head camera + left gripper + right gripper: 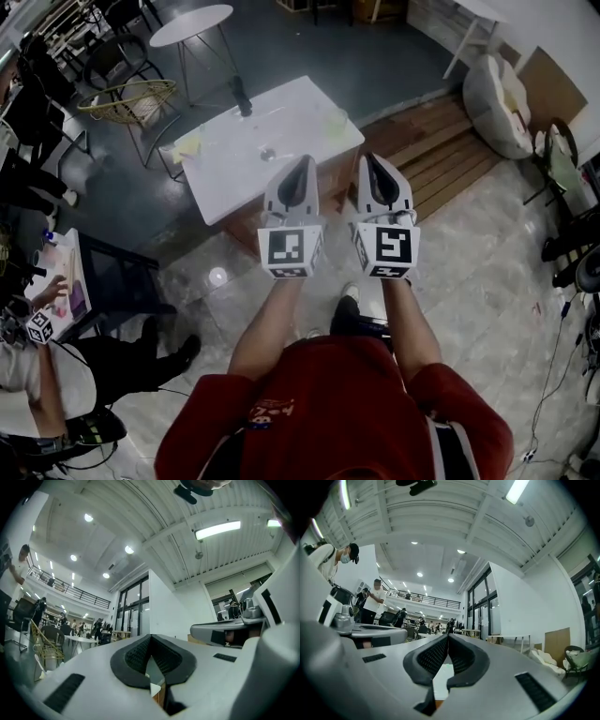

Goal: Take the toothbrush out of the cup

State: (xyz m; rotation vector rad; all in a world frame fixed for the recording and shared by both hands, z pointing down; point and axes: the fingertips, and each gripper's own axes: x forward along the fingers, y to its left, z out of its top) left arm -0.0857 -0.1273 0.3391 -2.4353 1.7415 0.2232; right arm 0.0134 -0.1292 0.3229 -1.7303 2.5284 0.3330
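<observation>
The left gripper (pixel 305 161), a white two-jaw tool with black ribbed pads (pixel 133 656), is pressed together and pinches nothing. The right gripper (pixel 368 157), of the same make, stands just beside it, and its jaws are also closed on nothing. Both sit in the middle of the head view and point to the top of the frame. In their own views they look out level across the room, so I judge they are held high above the table.

Beyond the tips lies the white rectangular table (pixel 291 112). Near its right corner, in the upper middle of the frame, stands a pale green see-through cup (pixel 336 120). It lies straight ahead, almost between the lines of the two grippers, and neither is clearly nearer. The toothbrush is too small to see, so I cannot tell which way its long axis leans. The removal is not yet begun: one gripper must first come down and open.
</observation>
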